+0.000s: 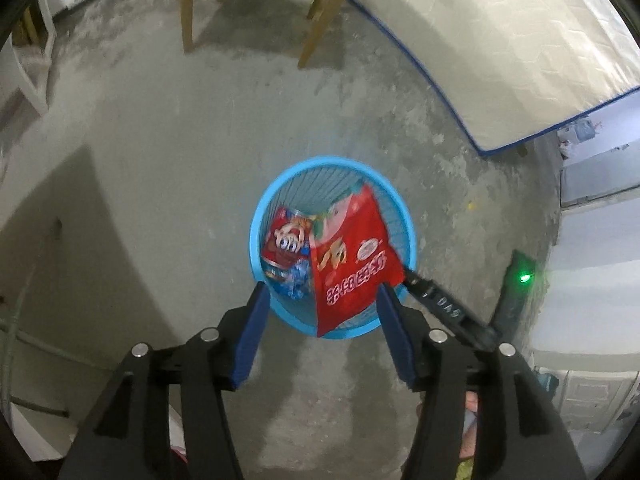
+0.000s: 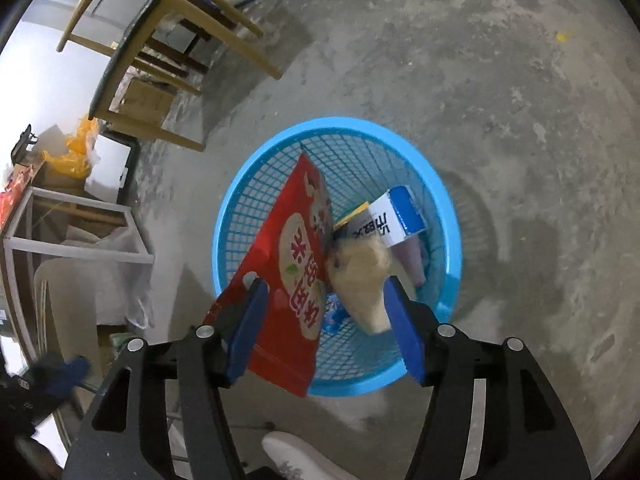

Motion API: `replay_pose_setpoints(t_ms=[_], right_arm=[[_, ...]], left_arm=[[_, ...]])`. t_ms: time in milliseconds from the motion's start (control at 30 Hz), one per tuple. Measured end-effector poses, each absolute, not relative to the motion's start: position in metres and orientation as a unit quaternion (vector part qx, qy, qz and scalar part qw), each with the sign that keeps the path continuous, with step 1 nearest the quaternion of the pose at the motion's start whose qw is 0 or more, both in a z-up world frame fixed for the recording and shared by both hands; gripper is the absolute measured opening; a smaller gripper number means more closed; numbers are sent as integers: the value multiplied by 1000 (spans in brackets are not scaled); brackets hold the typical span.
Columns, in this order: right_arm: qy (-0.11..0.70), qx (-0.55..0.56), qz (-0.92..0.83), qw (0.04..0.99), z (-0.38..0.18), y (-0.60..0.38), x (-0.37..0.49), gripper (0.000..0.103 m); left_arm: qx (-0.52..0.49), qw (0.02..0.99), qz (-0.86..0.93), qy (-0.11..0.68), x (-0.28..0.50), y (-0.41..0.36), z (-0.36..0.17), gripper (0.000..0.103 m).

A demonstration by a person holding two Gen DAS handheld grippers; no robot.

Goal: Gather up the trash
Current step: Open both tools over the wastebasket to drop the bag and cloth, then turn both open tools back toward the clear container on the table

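One red bag [image 1: 352,256] upright, corner-down

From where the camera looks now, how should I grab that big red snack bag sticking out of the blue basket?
Pinch the red snack bag by its flat corner overhanging the blue basket's rim, coming from outside the near rim; it leans tilted there, clear of the mesh.

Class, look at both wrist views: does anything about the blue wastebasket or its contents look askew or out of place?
Yes. A large red snack bag leans against the blue mesh wastebasket's rim, its lower end hanging outside rather than dropped in. The white-and-blue carton and pale crumpled wrapper appear to be inside.
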State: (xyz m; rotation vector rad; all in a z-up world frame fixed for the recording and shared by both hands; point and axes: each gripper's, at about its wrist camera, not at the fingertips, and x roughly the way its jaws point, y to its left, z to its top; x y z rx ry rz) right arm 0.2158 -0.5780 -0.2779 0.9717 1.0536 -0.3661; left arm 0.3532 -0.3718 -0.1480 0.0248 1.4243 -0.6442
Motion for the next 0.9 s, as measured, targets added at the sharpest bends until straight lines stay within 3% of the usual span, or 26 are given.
replay_pose_setpoints(t_ms=[233,467,700,900], right_arm=[[440,457,-173,754,-262,-586,184,61],[387,451,-139,792,-214,-563,132,63],[369,407,-74,832,-147,-515,103,65],[364,346,4,865,-88,-453,124,69]], left_arm=[[26,744,-313,590,329,-341,-74,63],[44,803,-342,486,248,-241,7,78],[41,841,-290,456,180,-123,12,79],[-31,874,-217,434,143,-19,10,79]])
